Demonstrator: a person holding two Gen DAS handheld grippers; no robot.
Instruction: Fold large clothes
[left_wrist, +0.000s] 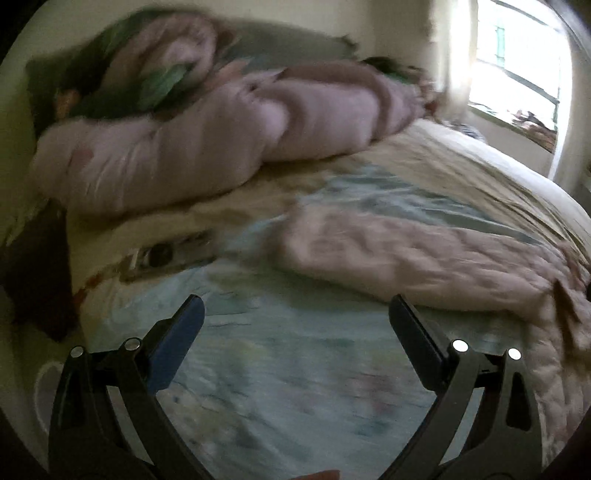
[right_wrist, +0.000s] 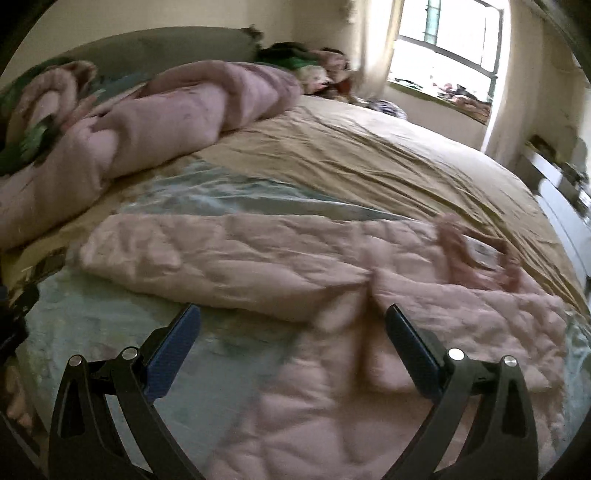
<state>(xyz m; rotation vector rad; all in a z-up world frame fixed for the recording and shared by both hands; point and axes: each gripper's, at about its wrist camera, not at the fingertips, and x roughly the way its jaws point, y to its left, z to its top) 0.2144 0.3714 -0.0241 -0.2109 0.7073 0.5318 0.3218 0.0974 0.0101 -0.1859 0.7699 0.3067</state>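
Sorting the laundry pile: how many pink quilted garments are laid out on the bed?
1: the pink quilted jacket lies across the blue sheet just ahead of both open grippers. The bunched pink comforter behind may hide more.

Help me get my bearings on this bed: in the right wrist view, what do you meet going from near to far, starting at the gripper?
Right gripper, open → pink quilted garment → light blue sheet → tan bedspread → rolled pink comforter → window.

Home bedroom: a wide bed (right_wrist: 369, 158) is covered by a tan sheet (right_wrist: 388, 173), a bunched pink comforter (right_wrist: 155, 129) is heaped at its head, and a curtained window (right_wrist: 447, 48) is seen behind.
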